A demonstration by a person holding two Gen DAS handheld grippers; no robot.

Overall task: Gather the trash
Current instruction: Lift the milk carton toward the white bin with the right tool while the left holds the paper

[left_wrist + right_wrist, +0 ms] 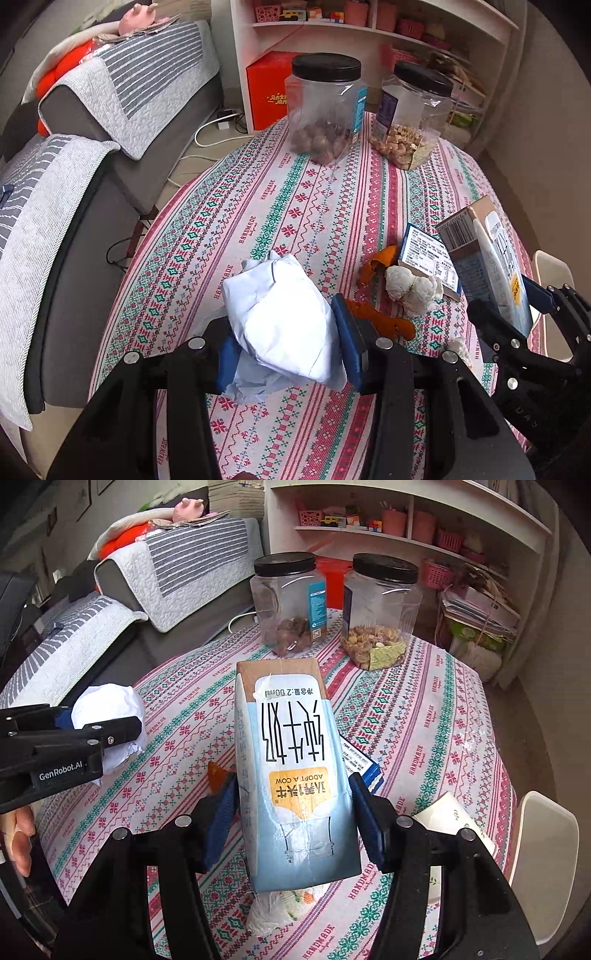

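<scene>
Left gripper (282,345) clamped a crumpled white paper wad (280,321) between its blue pads. Right gripper (291,821) clamped a light-blue rectangular milk carton (291,768), near two far black-lidded clear plastic jars (290,602).

Round table (332,206) w/ patterned pink-green cloth, centre; grey sofa (92,206) w/ striped quilted covers to its left; white shelving unit (388,33) w/ pink baskets behind it; white chair (546,853) at its right edge; daylight, beige floor.
</scene>
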